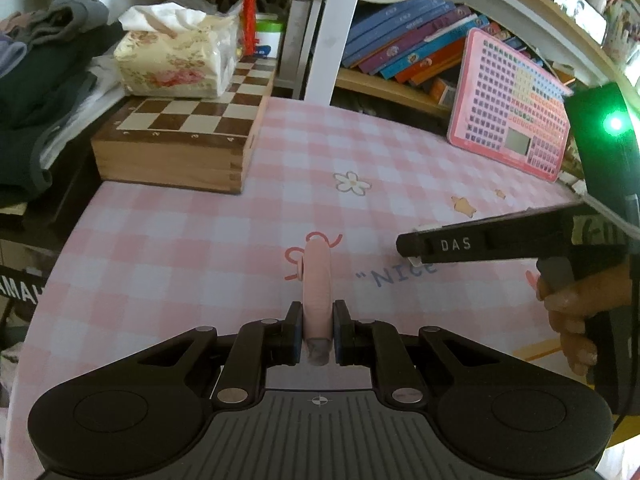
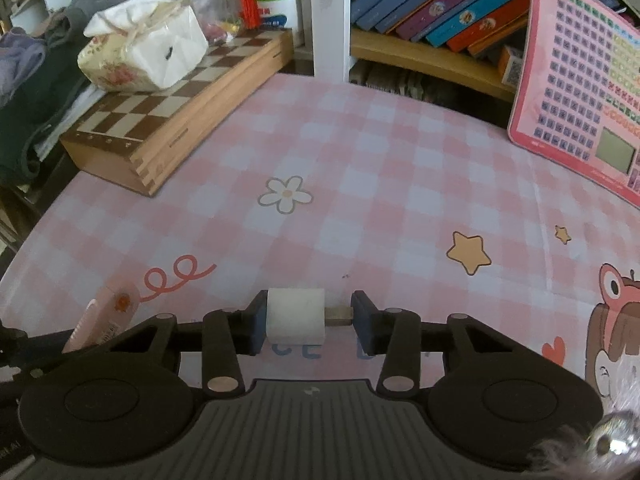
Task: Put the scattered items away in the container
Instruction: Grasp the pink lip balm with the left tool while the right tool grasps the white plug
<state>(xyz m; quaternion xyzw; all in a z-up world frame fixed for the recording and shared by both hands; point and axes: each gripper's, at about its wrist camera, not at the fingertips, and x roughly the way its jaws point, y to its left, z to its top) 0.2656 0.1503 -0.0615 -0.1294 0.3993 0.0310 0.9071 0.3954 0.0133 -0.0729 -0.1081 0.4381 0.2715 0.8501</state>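
My left gripper (image 1: 317, 326) is shut on a flat pink case (image 1: 317, 284), held on edge above the pink checked tablecloth. The same pink case shows at the lower left of the right wrist view (image 2: 105, 316). My right gripper (image 2: 309, 320) has a white block (image 2: 295, 316) against its left pad, and a small tan piece (image 2: 339, 316) fills the gap to the right pad. The right gripper also shows in the left wrist view (image 1: 416, 245), to the right of the case, with the white block peeking out. No container is in view.
A wooden chessboard box (image 1: 180, 136) with a tissue pack (image 1: 176, 60) on it stands at the far left. A pink keypad toy (image 1: 512, 104) leans at the far right. Books (image 1: 408, 40) fill the shelf behind. Clothes (image 1: 36, 80) are piled at the left.
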